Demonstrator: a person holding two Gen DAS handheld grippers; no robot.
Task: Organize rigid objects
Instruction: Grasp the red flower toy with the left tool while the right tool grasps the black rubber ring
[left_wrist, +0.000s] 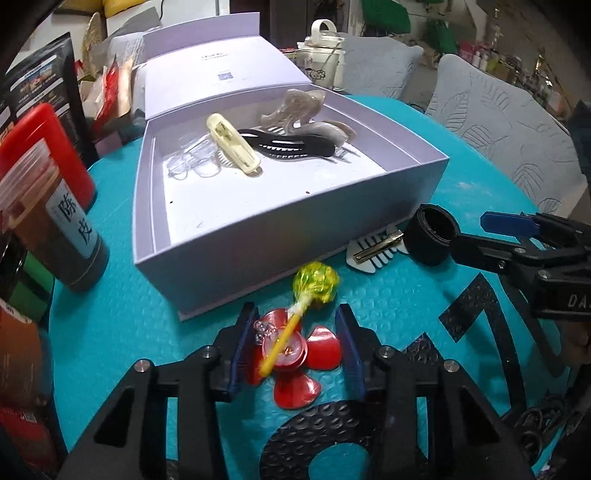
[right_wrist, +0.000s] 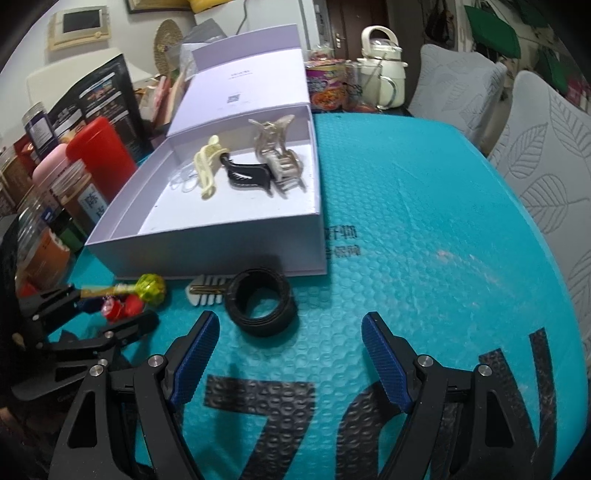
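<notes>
The left gripper (left_wrist: 295, 349) is straddling the red flower-shaped clip (left_wrist: 295, 363) and lollipop (left_wrist: 314, 286) with jaws parted, seemingly picking next for the lavender box (left_wrist: 258, 243), while the right gripper (right_wrist: 290, 354) is hovering open near the black ring (right_wrist: 260, 302), needing closure then lift

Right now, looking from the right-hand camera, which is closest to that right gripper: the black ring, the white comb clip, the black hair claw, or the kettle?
From the right gripper:
1. Black ring, on the mat just ahead, slightly left.
2. White comb clip, just beyond the ring, against the box's front wall.
3. Black hair claw, inside the lavender box.
4. Cream kettle, far back past the mat.
</notes>
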